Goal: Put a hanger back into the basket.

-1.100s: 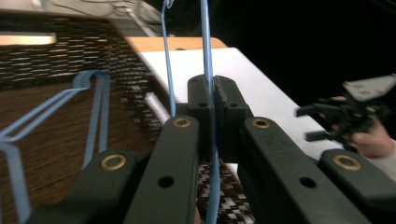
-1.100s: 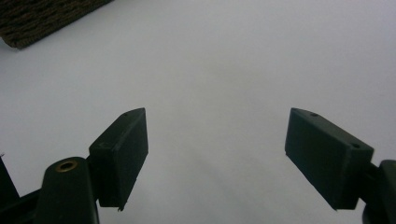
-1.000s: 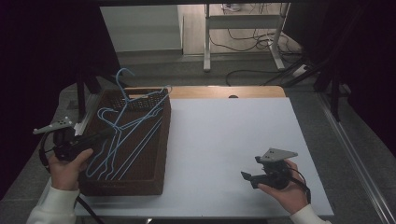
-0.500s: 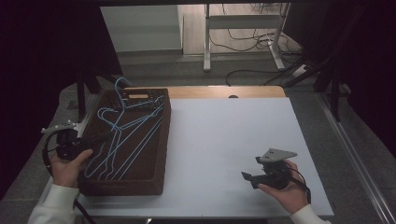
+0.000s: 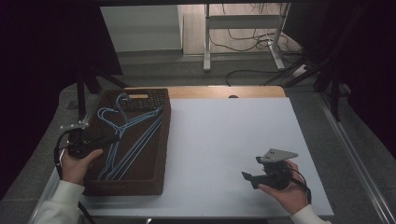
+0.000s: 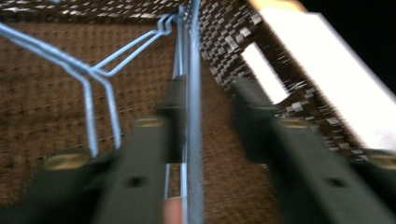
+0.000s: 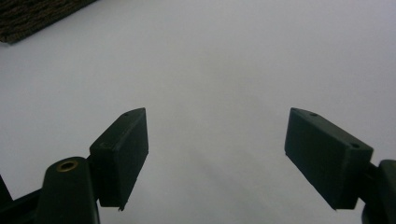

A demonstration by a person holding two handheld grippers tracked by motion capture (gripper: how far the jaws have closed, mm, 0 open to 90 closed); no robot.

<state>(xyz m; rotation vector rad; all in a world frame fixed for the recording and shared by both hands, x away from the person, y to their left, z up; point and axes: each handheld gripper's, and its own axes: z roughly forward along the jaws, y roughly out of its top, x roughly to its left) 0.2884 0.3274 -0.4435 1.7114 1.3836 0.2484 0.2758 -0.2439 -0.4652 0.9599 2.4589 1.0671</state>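
Hangers of pale blue wire [image 5: 122, 136] lie in a heap inside the dark brown woven tray [image 5: 161, 154], which sits on the left part of the white table [image 5: 224, 140]. One hanger's hook rests near the tray's far wall, beside a tan strip there. The left hand-held gripper [image 5: 112, 138] reaches into the tray from its left side, low over the wires. In the left gripper view its jaws stand a little apart, with a straight wire of a hanger [image 6: 194, 107] running between them, close against the left jaw; the blur hides whether that wire is pinched. The right hand-held gripper [image 5: 247, 177] is held just above the bare table near its front right corner, well apart from the tray, with its jaws spread wide and nothing between them.
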